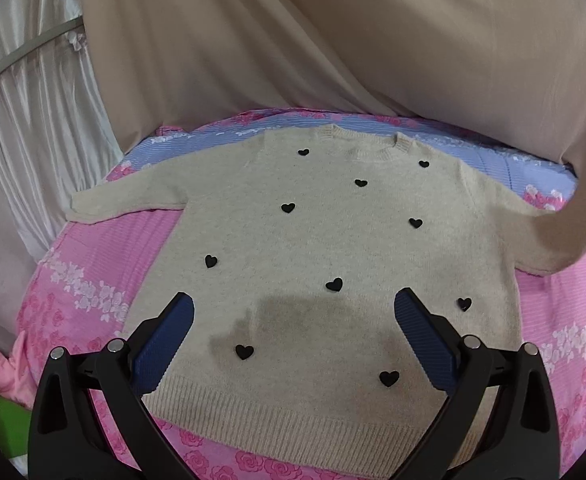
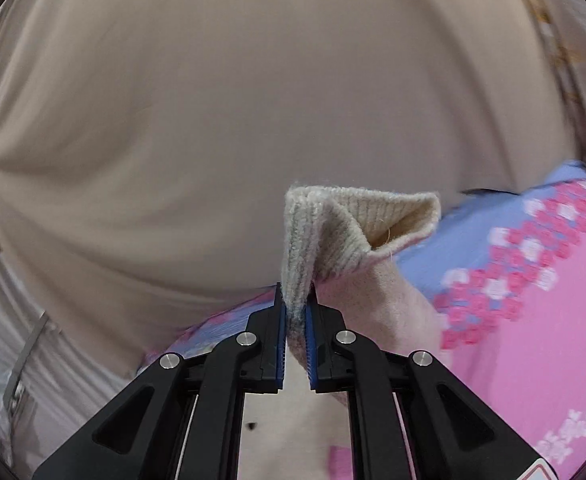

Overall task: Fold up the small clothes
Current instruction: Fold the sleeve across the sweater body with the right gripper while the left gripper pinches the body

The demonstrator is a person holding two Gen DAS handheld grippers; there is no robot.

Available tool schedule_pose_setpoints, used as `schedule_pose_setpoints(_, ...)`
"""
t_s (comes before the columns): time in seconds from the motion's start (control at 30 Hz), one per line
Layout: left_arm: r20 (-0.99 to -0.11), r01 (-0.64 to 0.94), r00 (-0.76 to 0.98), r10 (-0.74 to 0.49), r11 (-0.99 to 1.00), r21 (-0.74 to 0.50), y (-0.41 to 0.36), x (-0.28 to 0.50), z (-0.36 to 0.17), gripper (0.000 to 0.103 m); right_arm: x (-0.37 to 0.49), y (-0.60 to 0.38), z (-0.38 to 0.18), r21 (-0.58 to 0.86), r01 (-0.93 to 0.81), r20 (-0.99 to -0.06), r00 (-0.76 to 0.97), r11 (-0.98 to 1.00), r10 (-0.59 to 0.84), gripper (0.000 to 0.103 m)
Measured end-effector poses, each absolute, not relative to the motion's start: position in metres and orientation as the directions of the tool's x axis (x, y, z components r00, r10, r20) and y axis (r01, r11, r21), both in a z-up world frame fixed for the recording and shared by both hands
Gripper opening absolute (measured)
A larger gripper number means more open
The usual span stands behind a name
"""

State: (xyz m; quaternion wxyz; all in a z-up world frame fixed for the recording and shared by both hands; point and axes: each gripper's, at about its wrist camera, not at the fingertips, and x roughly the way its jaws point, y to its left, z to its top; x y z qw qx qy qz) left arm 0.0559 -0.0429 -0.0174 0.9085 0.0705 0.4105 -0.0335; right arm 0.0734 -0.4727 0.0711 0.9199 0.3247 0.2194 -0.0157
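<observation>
Left wrist: beige knit sweater with black hearts flat on pink floral bedsheet, beige curtain behind; left gripper wide open, empty, above hem. Right wrist: right gripper clamped on ribbed sleeve cuff, probably lifted off sheet.

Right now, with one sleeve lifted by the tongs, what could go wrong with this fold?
1. The right tongs pinch only the ribbed sleeve cuff; it may slip out.
2. The left tongs hang open above the sweater, so nothing pins the body, and pulling could drag it across the bedsheet.
</observation>
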Motion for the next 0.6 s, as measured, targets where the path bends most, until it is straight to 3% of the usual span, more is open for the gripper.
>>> schedule_pose_setpoints(0.17,-0.753,0.081,0.657,-0.021,0.996,0.043,-0.005,0.061,-0.021,0.098,0.172,-0.322,0.069,0.544,-0.048,-0.471,0.809,0.838,0.352,0.008)
schedule_pose_setpoints(0.3,-0.773,0.041,0.635,-0.005,0.999,0.027,0.029,0.068,-0.033,0.098,0.233,-0.214,-0.001,0.547,-0.127,-0.591,0.642,0.827,0.489,0.013)
schedule_pose_setpoints(0.43,-0.796,0.033,0.605,-0.024,0.999,-0.005,0.067,0.083,-0.045,0.098,0.219,-0.143,-0.066,0.462,-0.159,-0.691,0.552,0.873,0.467,0.015)
schedule_pose_setpoints(0.5,-0.795,0.036,0.604,-0.047,0.999,-0.031,0.082,0.097,-0.048,0.098,0.193,-0.144,-0.071,0.466,-0.122,-0.687,0.574,0.876,0.445,0.016)
schedule_pose_setpoints(0.57,-0.795,0.055,0.599,-0.097,0.995,-0.080,0.094,0.120,-0.052,0.098,0.162,-0.158,-0.068,0.453,-0.033,-0.684,0.628,0.891,0.371,0.031)
schedule_pose_setpoints(0.6,-0.796,0.065,0.594,-0.120,0.993,-0.101,0.096,0.132,-0.055,0.098,0.146,-0.172,-0.069,0.443,0.024,-0.689,0.649,0.896,0.323,0.043)
